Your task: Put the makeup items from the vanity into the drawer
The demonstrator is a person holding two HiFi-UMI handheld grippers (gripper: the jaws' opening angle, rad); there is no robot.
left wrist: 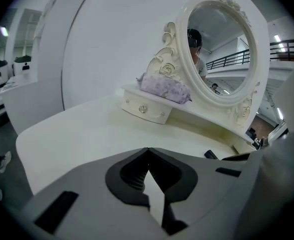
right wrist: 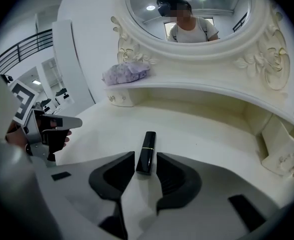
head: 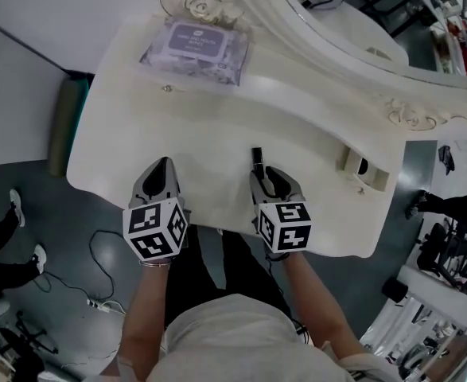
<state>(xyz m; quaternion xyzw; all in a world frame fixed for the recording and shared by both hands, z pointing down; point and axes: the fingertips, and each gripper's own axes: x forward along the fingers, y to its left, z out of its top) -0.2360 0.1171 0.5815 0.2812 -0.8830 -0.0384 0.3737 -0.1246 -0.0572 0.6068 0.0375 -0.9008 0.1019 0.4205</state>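
Right gripper (right wrist: 145, 160) jaws half-open astride the lipstick (right wrist: 148, 143), which points to 12 o'clock; close squarely, centred. Left gripper (left wrist: 148, 152) jaws together, empty.

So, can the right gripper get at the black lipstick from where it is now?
Probably yes. The lipstick lies flat on the vanity top, between the open jaws of the right gripper, with nothing else near it to block a grip.

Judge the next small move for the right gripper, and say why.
Probably close the right gripper on the black lipstick. Its jaws stand apart with the tube's near end lying between them on the vanity top, not yet pinched, so a grip seems due before any lift.
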